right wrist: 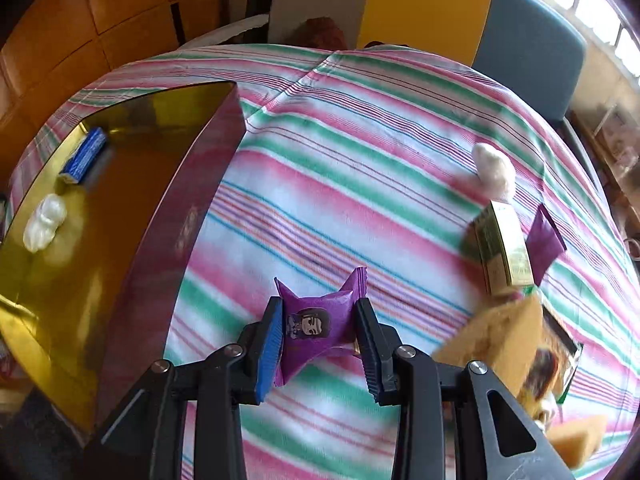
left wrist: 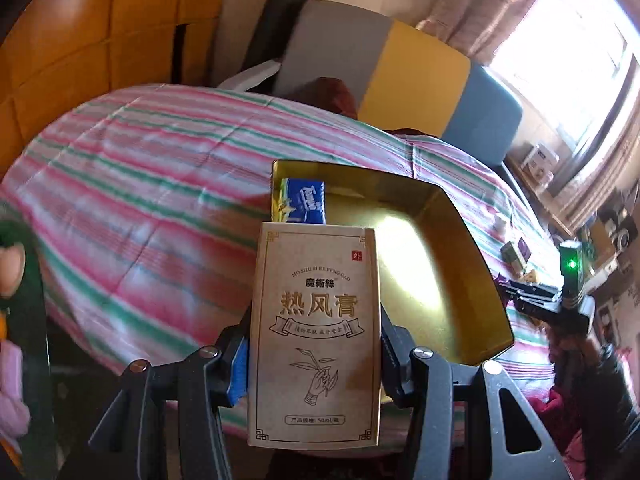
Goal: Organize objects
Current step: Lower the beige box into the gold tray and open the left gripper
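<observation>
Striped pink, green and white cloth (right wrist: 360, 152) covers the work surface, with wooden panelling behind. Left gripper (left wrist: 314, 344) is clamped on an upright tan carton (left wrist: 314, 336) printed with gold Chinese characters and a line drawing of a hand with a sprig; the carton stands over the near edge of the gold-lined box (left wrist: 472, 240). Inside that box lie a blue tissue packet (right wrist: 84, 156) and a white wrapped lump (right wrist: 44, 220). Right gripper (right wrist: 320, 332) pinches a purple snack wrapper (right wrist: 316, 324) bearing a cartoon figure, just above the cloth beside the box's maroon wall. Further right stand a green-and-gold carton (right wrist: 504, 248) and a white fluffy item (right wrist: 494, 172).
</observation>
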